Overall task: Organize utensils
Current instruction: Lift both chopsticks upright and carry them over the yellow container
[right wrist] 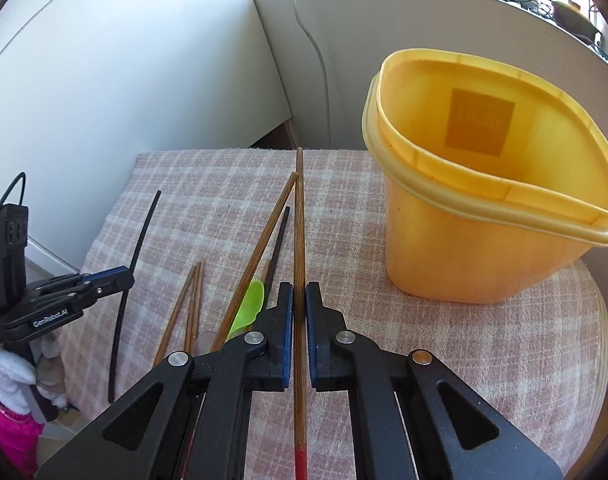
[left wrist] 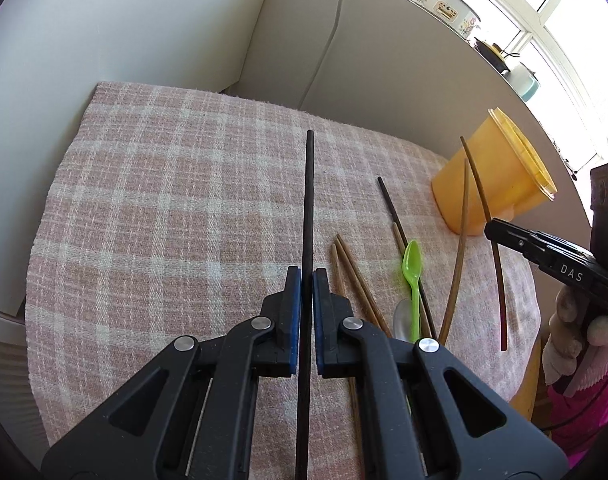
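Left wrist view puts a black chopstick (left wrist: 308,216) clamped between the blue pads of our left gripper (left wrist: 307,280), running straight toward twelve o'clock above the pink checked cloth (left wrist: 164,208) on the worktop. At three o'clock from it our right gripper (left wrist: 493,232) pinches a brown chopstick (left wrist: 479,184), held in the air in front of the yellow tub (left wrist: 499,168). Between the two, on the cloth, lie a pair of brown chopsticks (left wrist: 351,272), a green plastic spoon (left wrist: 411,276) and a second black chopstick (left wrist: 391,208).

Right wrist view shows the right gripper (right wrist: 300,300) with its fingers (right wrist: 286,320) shut narrow on the brown chopstick (right wrist: 299,240), whose near end is red. Another brown chopstick (right wrist: 264,244) leans beside it, its tip close to the held one's. The yellow tub (right wrist: 463,248) stands upright at two o'clock, open. At nine o'clock the left gripper (right wrist: 128,276) holds its black chopstick (right wrist: 138,236).
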`<move>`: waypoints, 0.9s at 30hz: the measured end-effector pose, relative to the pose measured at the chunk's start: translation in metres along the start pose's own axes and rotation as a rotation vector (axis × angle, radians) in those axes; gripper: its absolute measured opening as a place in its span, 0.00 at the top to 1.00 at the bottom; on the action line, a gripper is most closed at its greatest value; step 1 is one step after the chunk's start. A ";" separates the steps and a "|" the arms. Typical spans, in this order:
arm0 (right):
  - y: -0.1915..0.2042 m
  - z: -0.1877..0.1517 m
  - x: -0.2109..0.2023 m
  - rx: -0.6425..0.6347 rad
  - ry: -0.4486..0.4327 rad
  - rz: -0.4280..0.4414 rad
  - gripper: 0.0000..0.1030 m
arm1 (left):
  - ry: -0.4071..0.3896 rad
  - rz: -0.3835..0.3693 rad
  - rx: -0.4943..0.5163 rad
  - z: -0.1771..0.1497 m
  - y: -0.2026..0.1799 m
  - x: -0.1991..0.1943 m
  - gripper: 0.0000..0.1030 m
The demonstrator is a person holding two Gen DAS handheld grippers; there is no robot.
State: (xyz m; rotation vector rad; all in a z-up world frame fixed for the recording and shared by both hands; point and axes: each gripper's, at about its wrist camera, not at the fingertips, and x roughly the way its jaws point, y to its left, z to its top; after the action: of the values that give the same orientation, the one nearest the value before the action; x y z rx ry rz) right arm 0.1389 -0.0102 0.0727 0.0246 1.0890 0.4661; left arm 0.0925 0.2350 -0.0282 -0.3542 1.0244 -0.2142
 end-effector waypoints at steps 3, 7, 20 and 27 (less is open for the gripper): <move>0.002 0.004 -0.008 -0.013 -0.030 -0.009 0.95 | -0.030 -0.009 0.003 0.013 0.011 -0.023 0.97; 0.002 0.008 -0.020 -0.015 -0.062 0.000 0.95 | -0.070 -0.020 0.017 0.033 0.018 -0.051 0.97; 0.001 0.010 -0.058 -0.025 -0.155 0.025 0.95 | -0.174 -0.084 0.080 0.082 -0.014 -0.124 0.97; -0.001 0.010 -0.085 -0.027 -0.221 0.030 0.95 | -0.232 -0.117 0.127 0.101 -0.043 -0.146 0.97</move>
State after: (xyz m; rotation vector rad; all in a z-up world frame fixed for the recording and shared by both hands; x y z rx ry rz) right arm 0.1155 -0.0415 0.1491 0.0676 0.8659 0.4928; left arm 0.1051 0.2633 0.1521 -0.3153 0.7585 -0.3343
